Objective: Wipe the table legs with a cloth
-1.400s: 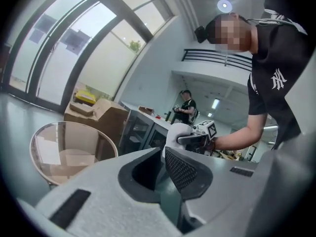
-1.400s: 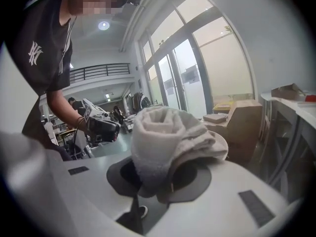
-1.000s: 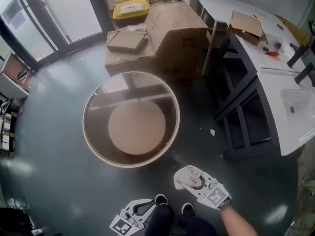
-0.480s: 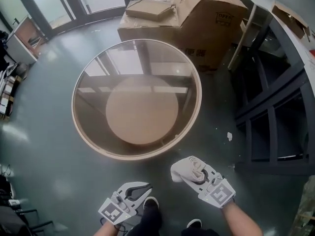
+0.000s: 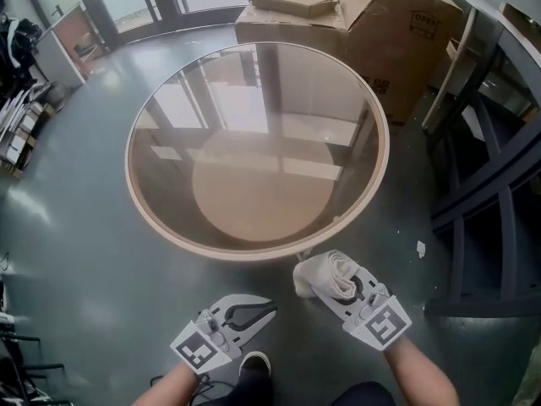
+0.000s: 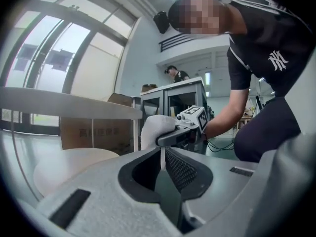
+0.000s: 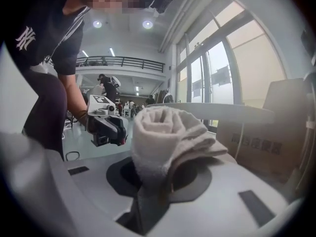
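Your right gripper (image 5: 342, 288) is clamping its jaws on a rolled white cloth (image 5: 319, 273). In the right gripper view the roll (image 7: 165, 137) is standing up out of the closed jaws, with folded layers bulging to one side. Your left gripper (image 5: 266, 309) is holding nothing: in the left gripper view its jaws (image 6: 162, 168) are meeting in a thin line, with only the rounded hollow behind them showing.

You are holding both grippers low over the dark, glossy floor (image 5: 76, 252), just off the near edge of the round table (image 5: 254, 256). The cloth is sitting just beside the table's pale rim, at the near right of it, and is not touching it. The left gripper is hanging a little further back from that edge, to the left of the cloth.

Through the glass top a round tan lower shelf (image 5: 258, 197) is showing. Cardboard boxes (image 5: 397, 32) are standing beyond the table's far right edge, and a dark metal frame (image 5: 482, 201) is running along the right.
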The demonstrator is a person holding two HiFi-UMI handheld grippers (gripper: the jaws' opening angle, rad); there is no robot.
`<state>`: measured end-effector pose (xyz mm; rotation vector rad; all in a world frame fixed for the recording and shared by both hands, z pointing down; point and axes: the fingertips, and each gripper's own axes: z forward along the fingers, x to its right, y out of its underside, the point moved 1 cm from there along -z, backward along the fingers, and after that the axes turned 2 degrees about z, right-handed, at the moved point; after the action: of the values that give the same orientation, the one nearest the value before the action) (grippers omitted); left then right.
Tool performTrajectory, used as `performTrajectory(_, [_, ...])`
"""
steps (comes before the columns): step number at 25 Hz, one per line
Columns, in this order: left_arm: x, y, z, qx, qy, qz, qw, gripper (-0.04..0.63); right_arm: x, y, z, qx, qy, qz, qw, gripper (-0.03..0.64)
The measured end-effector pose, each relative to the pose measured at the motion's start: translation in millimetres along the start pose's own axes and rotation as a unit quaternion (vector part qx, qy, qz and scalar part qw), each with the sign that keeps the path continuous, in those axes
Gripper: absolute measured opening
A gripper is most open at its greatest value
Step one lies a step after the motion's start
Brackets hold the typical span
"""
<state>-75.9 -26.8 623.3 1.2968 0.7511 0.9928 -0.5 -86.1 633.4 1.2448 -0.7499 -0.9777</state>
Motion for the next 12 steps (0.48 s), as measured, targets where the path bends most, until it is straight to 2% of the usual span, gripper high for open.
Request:
performTrajectory(3, [-8,19,-4,-0.018,-0.036,-0.052,0.9978,0.029,5,2,9,0.007,0.003,0.002,1.000,0.092])
performTrajectory(4, [-10,22,-4,-0.022,-0.047,-0.054,0.9972,0.029,7,2,12,0.008,0.006,0.004,1.000,0.092])
performTrajectory(6, [-11,26,-2,-0.028,-0.070,-0.039,0.9964,0.029,10,3,17,0.009,0.012,0.004,1.000,0.092])
performTrajectory(9, [-6,23,12,-0.011,-0.091,-0.018,0.9956,0.029,14,7,21,0.005,0.024,0.011,1.000,0.092])
performTrajectory(12, [3,8,29,0.027,-0.077,0.044,0.9957,0.029,15,12,26,-0.004,0.023,0.025,0.999,0.092])
